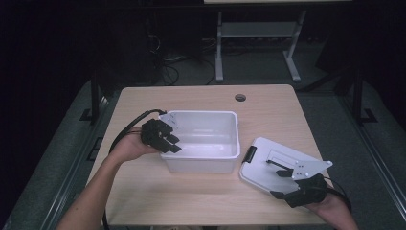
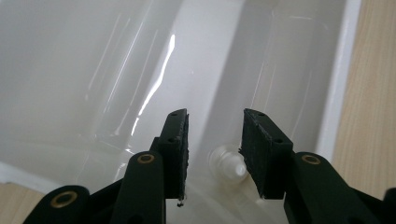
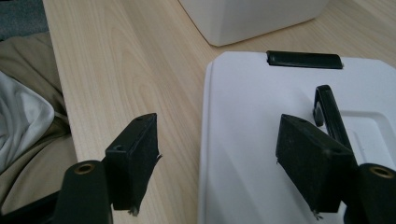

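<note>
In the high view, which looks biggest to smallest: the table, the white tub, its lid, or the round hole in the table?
1. Table
2. White tub
3. Lid, partly hidden by the right tool
4. Round hole

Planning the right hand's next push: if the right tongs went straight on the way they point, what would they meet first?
Probably the lid: in the right gripper view the right tongs straddle its near edge, open. Past it along that line lies the black latch, then the bin. Depth is hard to judge.

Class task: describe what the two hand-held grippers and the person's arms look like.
Both grippers, left gripper and right gripper, are black with two flat-padded jaws and brass-coloured rivets at the pivots. Black cables trail from each. The right carries a grey three-cornered plate. The forearms are bare, without sleeves.
</note>
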Demonstrator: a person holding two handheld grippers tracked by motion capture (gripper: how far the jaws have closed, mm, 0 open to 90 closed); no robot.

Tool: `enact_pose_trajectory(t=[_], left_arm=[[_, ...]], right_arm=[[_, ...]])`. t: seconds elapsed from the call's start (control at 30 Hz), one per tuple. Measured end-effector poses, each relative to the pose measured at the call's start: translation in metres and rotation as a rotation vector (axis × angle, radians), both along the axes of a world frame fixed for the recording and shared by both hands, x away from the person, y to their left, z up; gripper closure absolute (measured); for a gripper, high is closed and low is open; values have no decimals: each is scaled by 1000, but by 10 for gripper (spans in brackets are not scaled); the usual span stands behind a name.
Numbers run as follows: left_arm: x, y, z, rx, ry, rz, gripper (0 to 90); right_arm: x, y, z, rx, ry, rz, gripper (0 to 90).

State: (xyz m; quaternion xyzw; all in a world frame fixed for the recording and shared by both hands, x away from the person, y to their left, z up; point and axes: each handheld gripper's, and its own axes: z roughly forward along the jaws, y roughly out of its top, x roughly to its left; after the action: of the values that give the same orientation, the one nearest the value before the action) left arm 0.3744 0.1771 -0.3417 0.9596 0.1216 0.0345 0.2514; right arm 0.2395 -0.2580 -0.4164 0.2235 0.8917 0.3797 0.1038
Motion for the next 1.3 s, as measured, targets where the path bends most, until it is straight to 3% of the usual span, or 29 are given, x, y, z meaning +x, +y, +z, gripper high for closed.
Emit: enact_pose_trajectory(t=[0.6, 1.3], left_arm=[[-16, 10, 28, -29, -40, -9, 596], [-53, 36, 52, -58, -102, -12, 575]], right_arm=[[1, 2, 0, -5, 4, 3, 291], [1, 8, 1, -26, 1, 7, 292]])
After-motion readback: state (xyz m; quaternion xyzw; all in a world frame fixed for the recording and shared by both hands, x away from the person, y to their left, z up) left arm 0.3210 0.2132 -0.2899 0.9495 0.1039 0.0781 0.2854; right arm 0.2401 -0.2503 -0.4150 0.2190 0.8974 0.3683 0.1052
